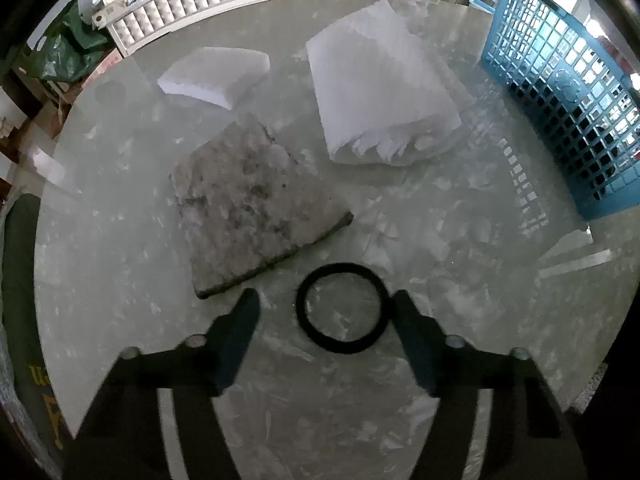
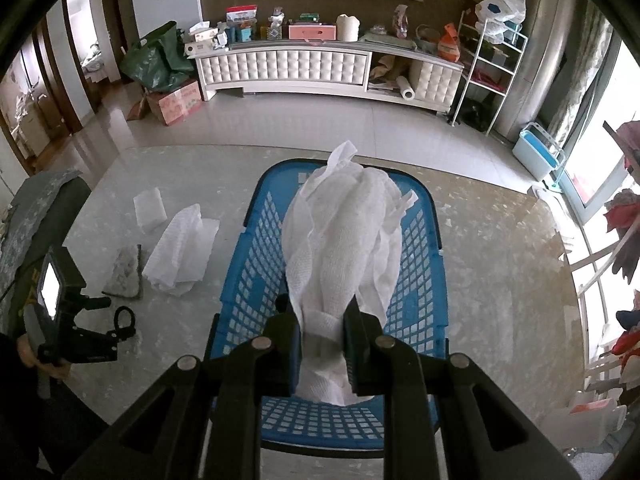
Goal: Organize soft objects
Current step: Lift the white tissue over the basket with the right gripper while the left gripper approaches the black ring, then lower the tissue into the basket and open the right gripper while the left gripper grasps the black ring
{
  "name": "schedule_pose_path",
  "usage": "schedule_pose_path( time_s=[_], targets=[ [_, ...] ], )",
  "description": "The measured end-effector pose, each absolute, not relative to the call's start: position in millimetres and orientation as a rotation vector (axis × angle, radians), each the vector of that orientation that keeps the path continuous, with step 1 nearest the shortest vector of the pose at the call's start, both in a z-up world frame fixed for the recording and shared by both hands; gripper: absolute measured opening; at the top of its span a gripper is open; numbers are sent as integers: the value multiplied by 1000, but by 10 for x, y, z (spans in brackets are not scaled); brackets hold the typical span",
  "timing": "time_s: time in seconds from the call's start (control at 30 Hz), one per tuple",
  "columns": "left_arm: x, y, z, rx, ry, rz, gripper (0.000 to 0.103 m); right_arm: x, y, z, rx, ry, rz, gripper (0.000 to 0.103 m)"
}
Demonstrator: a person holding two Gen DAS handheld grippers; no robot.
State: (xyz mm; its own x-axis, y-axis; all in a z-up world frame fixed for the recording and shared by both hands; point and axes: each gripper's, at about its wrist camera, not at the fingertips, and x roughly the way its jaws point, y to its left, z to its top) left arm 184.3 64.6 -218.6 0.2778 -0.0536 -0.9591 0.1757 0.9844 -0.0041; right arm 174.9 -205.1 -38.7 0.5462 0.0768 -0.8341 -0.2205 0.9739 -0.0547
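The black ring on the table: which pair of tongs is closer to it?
Left. The left tongs hang open right around the black ring, one finger touching its edge. The right tongs are off over the blue basket, clamped on a white cloth.

A: Where does the left wrist view look from?

B: From low and close over the glass table (image 1: pixel 100 248), facing forward and down between its own two fingers at the frame's bottom.

A: And the right wrist view?

B: Higher up, directly above the blue basket (image 2: pixel 424 292) at centre frame, facing the room's far wall.

A: What do they share?

B: The tabletop, the basket (image 1: pixel 560 92) at upper right of the left view, and the grey slab (image 1: pixel 256 204), seen at middle left (image 2: pixel 126 270).
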Motion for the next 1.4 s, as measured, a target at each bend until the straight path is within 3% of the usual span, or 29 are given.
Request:
schedule_pose_path(
  time_s=[0.3, 0.6, 1.03, 1.4],
  targets=[
    [1878, 671, -2112, 71, 1282, -160, 26, 1794, -2113, -452, -162, 993, 181, 17],
    [1750, 722, -1923, 41, 1264, -180, 25, 1906, -2178, -571, -168, 1023, 185, 17],
    [1665, 397, -1170, 50, 1119, -255, 25, 2273, -2205, -1076, -262, 1170, 181, 17],
    [1627, 324, -1048, 32, 1092, -283, 25, 2502, -2114, -1302, -290, 1293, 229, 17]
  ],
)
